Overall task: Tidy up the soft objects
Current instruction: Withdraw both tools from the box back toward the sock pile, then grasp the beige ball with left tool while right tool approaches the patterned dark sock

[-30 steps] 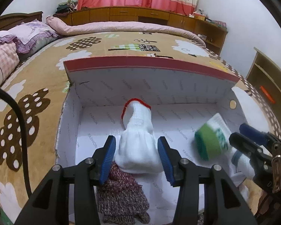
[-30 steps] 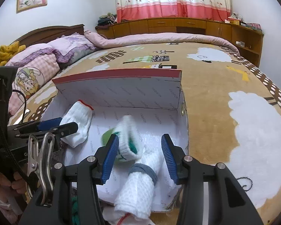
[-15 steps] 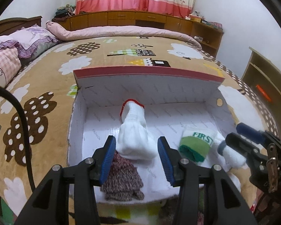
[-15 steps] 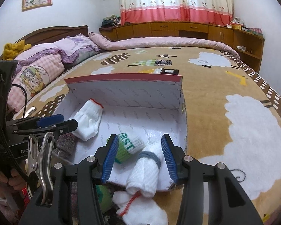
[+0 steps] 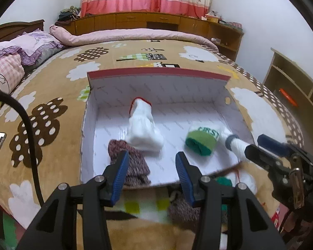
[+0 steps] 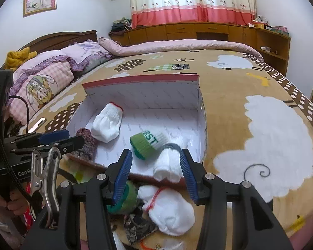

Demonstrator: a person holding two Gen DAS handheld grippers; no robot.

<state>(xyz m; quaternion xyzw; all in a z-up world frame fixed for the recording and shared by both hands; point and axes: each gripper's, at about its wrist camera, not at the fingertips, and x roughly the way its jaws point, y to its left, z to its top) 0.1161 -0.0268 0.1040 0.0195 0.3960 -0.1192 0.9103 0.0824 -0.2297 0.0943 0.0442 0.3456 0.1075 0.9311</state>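
A white cardboard box (image 5: 156, 87) (image 6: 144, 93) with a red rim lies on the bed. Inside lie a white glove with red cuff (image 5: 143, 125) (image 6: 107, 125), a maroon knit piece (image 5: 131, 162) (image 6: 86, 143), a green-and-white rolled sock (image 5: 202, 140) (image 6: 148, 143) and a white roll with a grey band (image 5: 234, 143) (image 6: 167, 162). My left gripper (image 5: 151, 173) (image 6: 60, 138) is open and empty at the box's near edge. My right gripper (image 6: 156, 175) (image 5: 258, 148) is open and empty, by the white roll. Outside the box lie a white glove (image 6: 171, 210), a green roll (image 6: 123, 200) and a dark knit piece (image 6: 137, 227).
The brown cartoon-print blanket (image 6: 260, 125) covers the bed. Pink and purple pillows (image 6: 52, 73) lie at the left. A wooden cabinet (image 6: 198, 31) runs along the far wall under the curtains. A wooden shelf (image 5: 292, 87) stands at the right.
Both grippers have pulled back from the box. The green-and-white sock left the right gripper and came to rest on the box floor. The loose items in front of the box came into view.
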